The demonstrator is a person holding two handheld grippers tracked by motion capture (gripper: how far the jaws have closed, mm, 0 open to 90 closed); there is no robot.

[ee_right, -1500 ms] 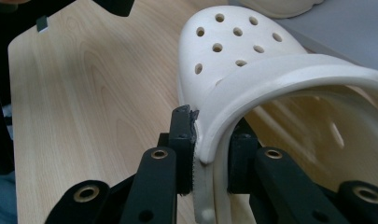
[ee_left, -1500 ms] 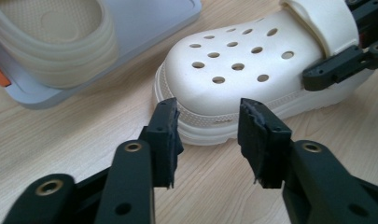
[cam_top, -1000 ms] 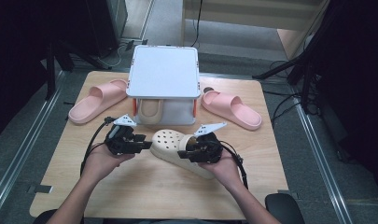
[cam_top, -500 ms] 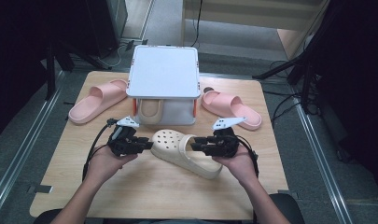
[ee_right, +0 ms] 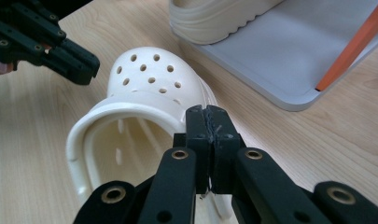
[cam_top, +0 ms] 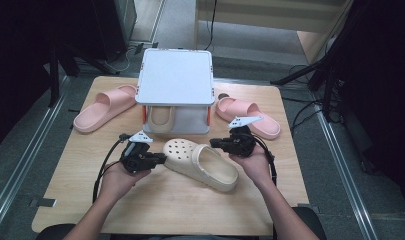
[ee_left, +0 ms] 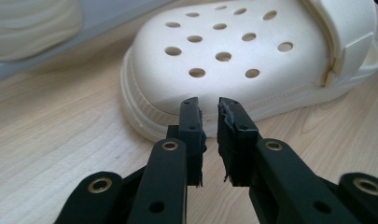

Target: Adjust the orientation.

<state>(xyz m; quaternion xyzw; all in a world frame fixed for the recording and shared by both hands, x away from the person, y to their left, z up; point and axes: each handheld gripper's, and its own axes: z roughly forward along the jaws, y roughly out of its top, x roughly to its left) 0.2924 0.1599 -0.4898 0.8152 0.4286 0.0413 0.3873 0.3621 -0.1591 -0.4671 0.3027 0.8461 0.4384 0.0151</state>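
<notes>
Cream foam clog (cam_top: 202, 163) lies on the wooden table (cam_top: 155, 210), just in front of the small white two-level rack (cam_top: 176, 76), toe toward the person's left and heel toward the right, skewed to the rack's front edge. A matching cream clog (cam_top: 160, 119) already sits on the rack's lower shelf, so the pair looks half stowed; judged from this, one shoe is placed and this one is left to go in. Two pink slides (cam_top: 104, 107) (cam_top: 248, 116) lie to either side of the rack, untouched.

Left gripper (cam_top: 159, 158) sits at the clog's toe. Its jaws have just been closing; in the left gripper view (ee_left: 209, 108) a narrow gap remains and nothing is between them, the tips just short of the sole rim. Right gripper (cam_top: 216, 143) hovers at the collar on the rack side. Its jaws have just come together; in the right gripper view (ee_right: 206, 113) they meet with nothing pinched.

Neither tool holds the clog. It has a rounded upper with vent holes, a thick ribbed sole edge and a heel strap folded forward on its rivet.
</notes>
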